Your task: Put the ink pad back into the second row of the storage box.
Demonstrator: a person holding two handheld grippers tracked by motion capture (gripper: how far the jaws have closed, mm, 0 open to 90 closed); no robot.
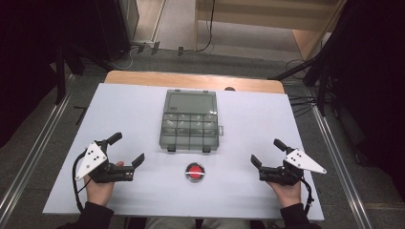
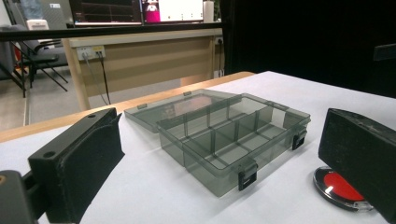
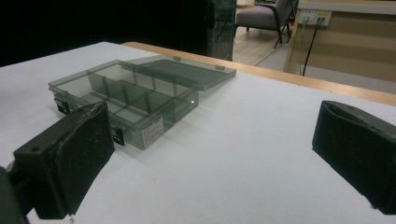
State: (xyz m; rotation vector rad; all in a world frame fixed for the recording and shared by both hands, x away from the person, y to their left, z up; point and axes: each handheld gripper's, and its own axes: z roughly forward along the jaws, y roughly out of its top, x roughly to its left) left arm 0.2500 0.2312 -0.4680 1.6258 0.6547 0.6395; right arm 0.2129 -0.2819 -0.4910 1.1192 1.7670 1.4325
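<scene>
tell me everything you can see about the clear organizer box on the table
The organizer box looks like smoky translucent plastic, divided by thin walls into small compartments that appear empty. Its lid is swung fully open and lies flat on the table behind the tray, joined along the far edge. Two dark latches hang on the near wall, and a small label sits on one side. It rests mid-table, beyond the red disc, touched by neither gripper.

Left tongs' jaw hides part of red disc (image 2: pixel 340 187)
</scene>
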